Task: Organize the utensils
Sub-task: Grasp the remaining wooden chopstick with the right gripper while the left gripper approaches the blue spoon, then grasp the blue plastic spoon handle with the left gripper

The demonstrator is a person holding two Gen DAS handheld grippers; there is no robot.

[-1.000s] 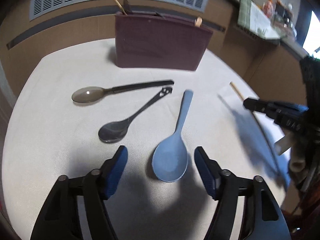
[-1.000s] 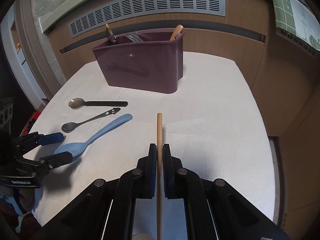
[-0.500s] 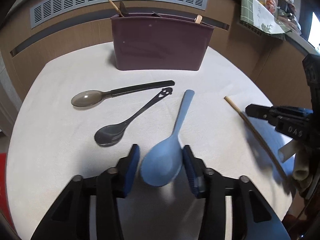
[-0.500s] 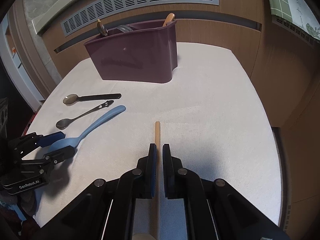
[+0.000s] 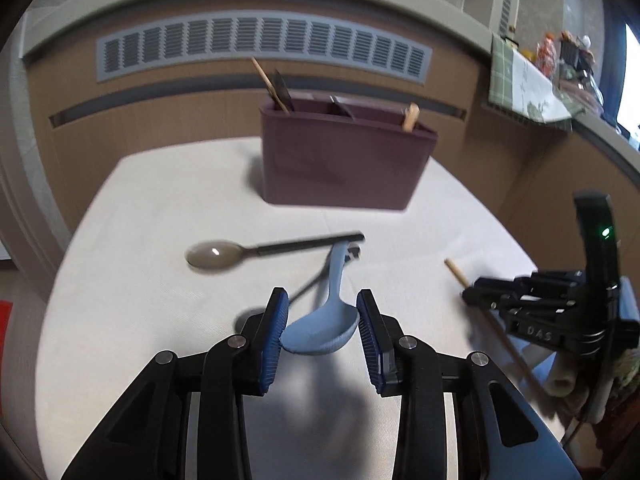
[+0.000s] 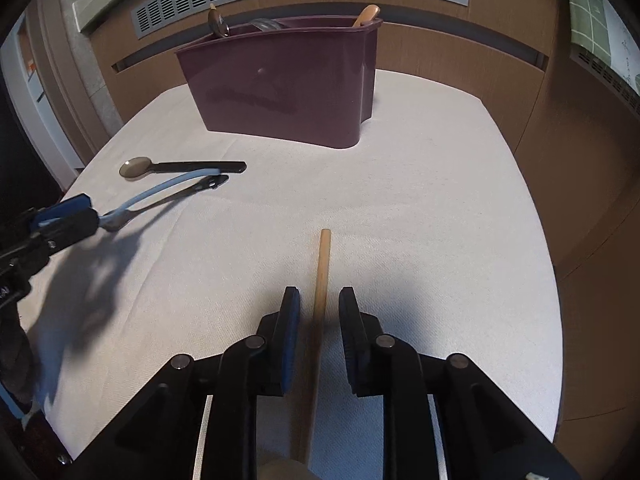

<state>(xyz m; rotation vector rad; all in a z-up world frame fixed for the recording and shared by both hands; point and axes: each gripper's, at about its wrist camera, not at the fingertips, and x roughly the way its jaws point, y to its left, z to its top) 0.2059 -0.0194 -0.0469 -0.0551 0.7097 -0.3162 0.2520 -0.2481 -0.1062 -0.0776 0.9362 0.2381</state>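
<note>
My left gripper [image 5: 322, 320] is shut on the bowl of a light blue spoon [image 5: 320, 330] and holds it lifted above the white cloth, handle pointing toward the maroon utensil caddy [image 5: 344, 160]. The blue spoon also shows in the right wrist view [image 6: 160, 188]. My right gripper [image 6: 319, 312] is open, its fingers on either side of a wooden stick [image 6: 321, 276] that lies on the cloth. A brown spoon with a black handle [image 5: 272, 250] and a dark metal spoon [image 6: 200, 190] lie on the cloth.
The caddy [image 6: 288, 80] stands at the back of the table and holds several utensils. A wood panel wall with a grey vent [image 5: 260, 46] runs behind it. The table edge [image 6: 548, 280] drops off at the right.
My left gripper has lifted the blue spoon off the cloth and tilted upward. My right gripper has opened and let go of the wooden stick.
</note>
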